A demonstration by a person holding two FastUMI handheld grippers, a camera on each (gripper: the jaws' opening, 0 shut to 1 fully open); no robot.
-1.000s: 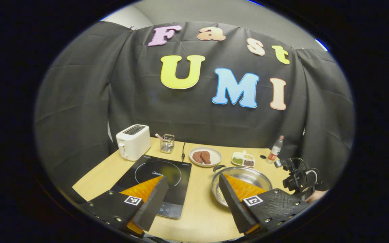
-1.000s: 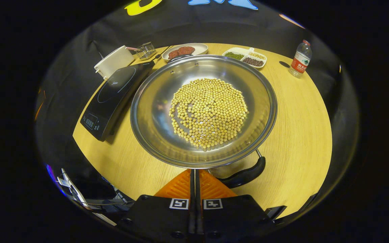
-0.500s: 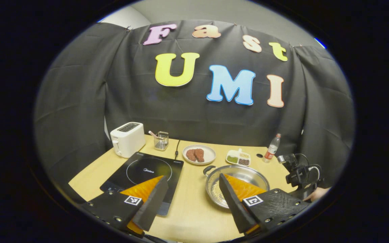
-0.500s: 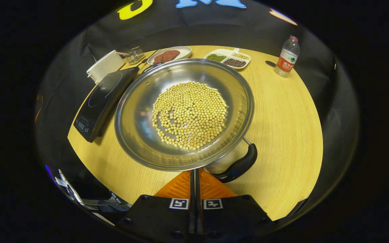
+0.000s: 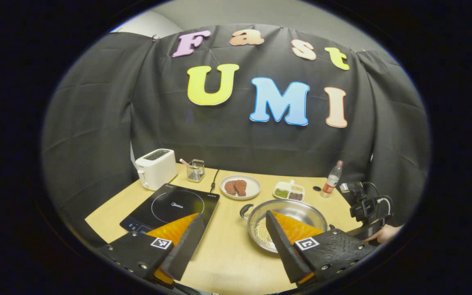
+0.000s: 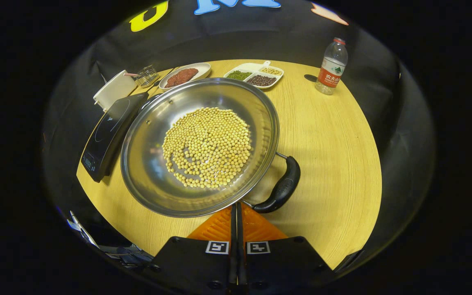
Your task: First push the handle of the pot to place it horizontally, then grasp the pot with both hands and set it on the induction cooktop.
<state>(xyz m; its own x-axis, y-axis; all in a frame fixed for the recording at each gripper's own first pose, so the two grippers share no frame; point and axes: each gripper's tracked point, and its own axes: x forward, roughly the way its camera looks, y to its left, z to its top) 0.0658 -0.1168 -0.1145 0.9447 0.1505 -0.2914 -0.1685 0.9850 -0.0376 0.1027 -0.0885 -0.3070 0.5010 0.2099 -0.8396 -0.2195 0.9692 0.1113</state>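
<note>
- Right gripper view showed the right gripper [image 6: 236, 215] with its two fingers pressed flat together and nothing between them, their tips just at the near rim of the pot [image 6: 150, 164], beside its near black handle [image 6: 280, 189].
- The pot, a shallow steel pan, sat on the wooden tabletop [image 6: 334, 155] with a layer of yellow beans [image 6: 207, 147] spread over its bottom.
- Its near handle lay toward the right of that view; a second black handle [image 5: 245, 210] showed on the far left side of the pot in the left gripper view.
- The induction cooktop [image 6: 107, 137] lay just to the left of the pot, its edge close to the pot's rim; whether they touched could not be told.
- Left gripper view showed the left gripper [image 5: 234, 235] held wide open with nothing in it, raised above the near tabletop, one finger before the cooktop and the other before the pot.
- Behind stood a white toaster [image 5: 154, 168], a small wire basket [image 5: 195, 170], a plate of meat [image 5: 240, 187], a divided dish of grains [image 5: 289, 191] and a water bottle [image 6: 331, 67].
- At the right of the left gripper view, a hand [image 5: 385, 233] held the other gripper.
</note>
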